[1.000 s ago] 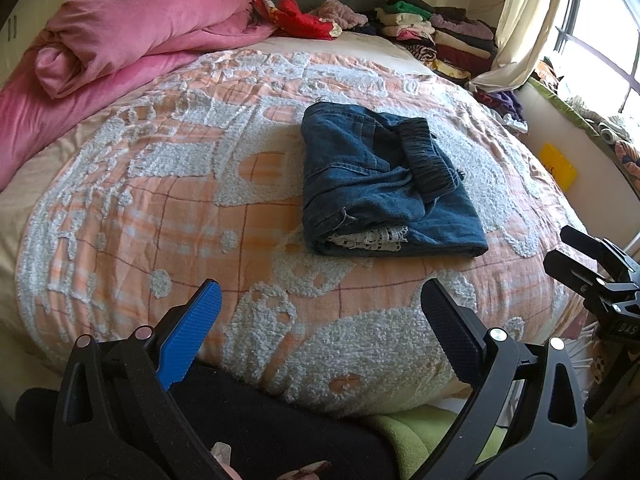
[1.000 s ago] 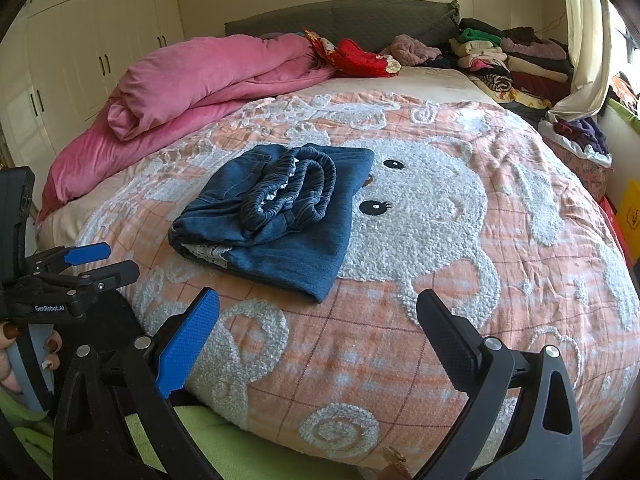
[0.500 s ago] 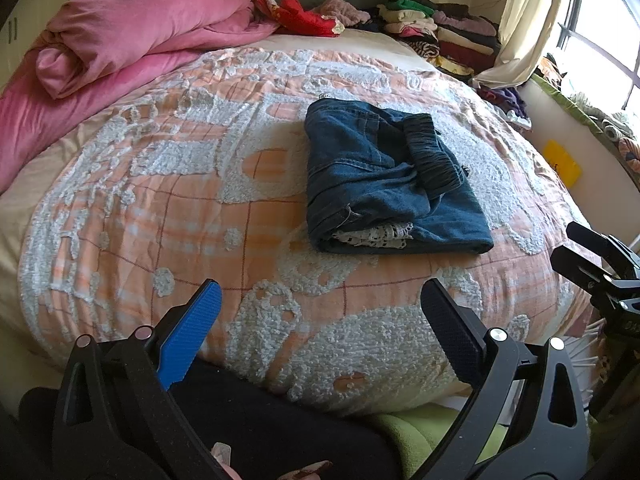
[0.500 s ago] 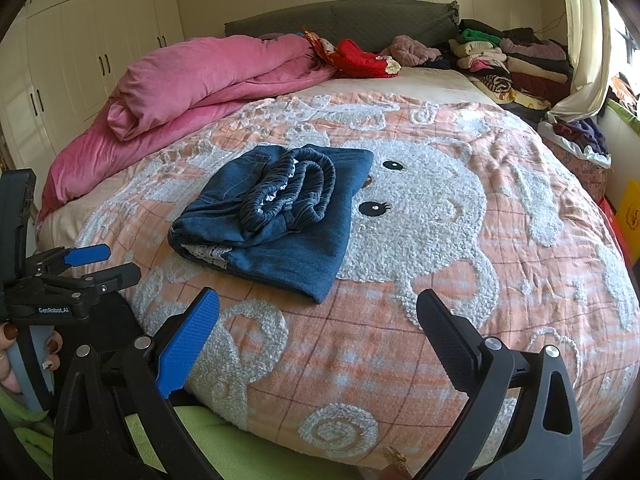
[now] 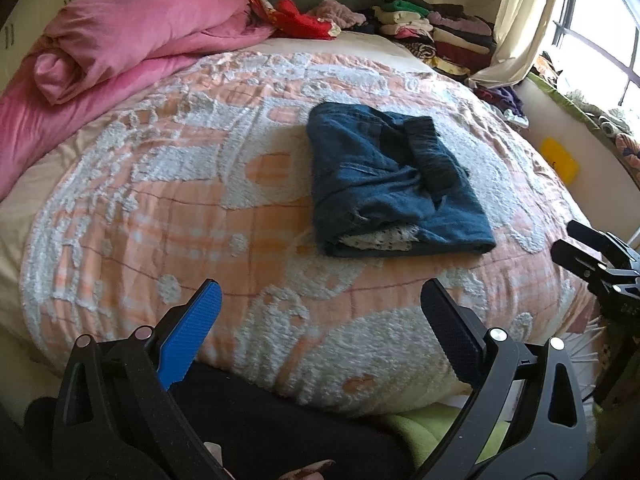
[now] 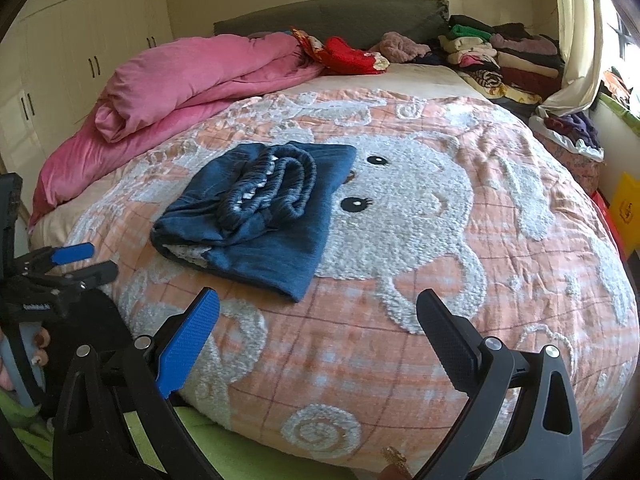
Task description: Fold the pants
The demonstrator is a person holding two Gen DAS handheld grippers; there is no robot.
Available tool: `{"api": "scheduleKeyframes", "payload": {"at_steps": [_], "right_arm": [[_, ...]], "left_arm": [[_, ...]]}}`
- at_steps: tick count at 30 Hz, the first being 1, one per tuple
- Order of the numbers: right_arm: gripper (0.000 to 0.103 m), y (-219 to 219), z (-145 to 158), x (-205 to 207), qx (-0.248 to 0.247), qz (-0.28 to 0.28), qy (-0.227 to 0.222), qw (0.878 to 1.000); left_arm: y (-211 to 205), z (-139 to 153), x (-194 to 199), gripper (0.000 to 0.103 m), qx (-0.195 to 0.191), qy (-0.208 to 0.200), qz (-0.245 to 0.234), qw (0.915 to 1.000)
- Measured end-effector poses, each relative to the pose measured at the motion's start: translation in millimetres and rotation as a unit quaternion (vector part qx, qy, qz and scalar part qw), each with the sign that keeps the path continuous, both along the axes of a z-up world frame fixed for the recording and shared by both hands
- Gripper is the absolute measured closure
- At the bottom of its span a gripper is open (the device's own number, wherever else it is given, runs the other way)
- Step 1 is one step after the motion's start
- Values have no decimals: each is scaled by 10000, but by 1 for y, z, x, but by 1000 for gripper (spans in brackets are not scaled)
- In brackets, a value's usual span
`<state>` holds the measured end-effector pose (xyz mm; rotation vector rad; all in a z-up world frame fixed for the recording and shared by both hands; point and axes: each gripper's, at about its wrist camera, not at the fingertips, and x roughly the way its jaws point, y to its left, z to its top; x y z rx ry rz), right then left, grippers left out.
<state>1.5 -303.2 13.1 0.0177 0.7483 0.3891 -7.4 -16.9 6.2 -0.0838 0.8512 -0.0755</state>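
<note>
Left wrist view: the left gripper (image 5: 320,312) fills the bottom edge, one blue finger and one black finger spread wide apart with nothing between them, held off the near edge of the bed.
Right wrist view: the right gripper (image 6: 318,316) sits the same way, fingers wide apart and empty, clear of the bedding.
Pants: dark blue denim pants (image 6: 260,208) lie folded into a compact rectangle on the bedspread, at about 11 o'clock from the right gripper and 1 o'clock from the left gripper.
Pants detail: the gathered elastic waistband (image 6: 272,188) rests bunched on top of the fold; a pale patterned lining (image 5: 380,238) peeks out at the near edge.
Bedspread: a peach checked bedspread (image 6: 440,320) with a fluffy white cartoon animal; the pants overlap the animal's face, beside its eyes.
Other gripper seen: from the right wrist view the left gripper shows at 9 o'clock, with fingertips of a hand (image 6: 38,346) on its handle; from the left wrist view the right gripper shows at 3 o'clock.
Pink duvet: a rolled pink duvet (image 5: 132,44) lies at 10 o'clock, well apart from the pants.
Clothes stack: folded clothes (image 6: 500,56) are stacked at the head of the bed at 1 o'clock, by a cream curtain (image 5: 524,20).
Wardrobe: cream wardrobe doors (image 6: 80,40) stand at 10 o'clock in the right wrist view.
</note>
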Motion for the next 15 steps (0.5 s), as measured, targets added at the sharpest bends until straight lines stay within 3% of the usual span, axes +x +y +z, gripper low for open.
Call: {"api": "scheduleKeyframes", "payload": {"at_steps": [6, 9, 15], "right_arm": [[5, -25, -6, 20, 21, -369, 60, 9993], [5, -49, -11, 42, 44, -683, 83, 9976], [5, -141, -25, 117, -213, -1835, 196, 9826]], "left_arm": [[29, -3, 17, 10, 69, 99, 510, 9986], [64, -1, 40, 10, 27, 125, 907, 9958], [167, -10, 136, 10, 352, 471, 1995, 9781]]}}
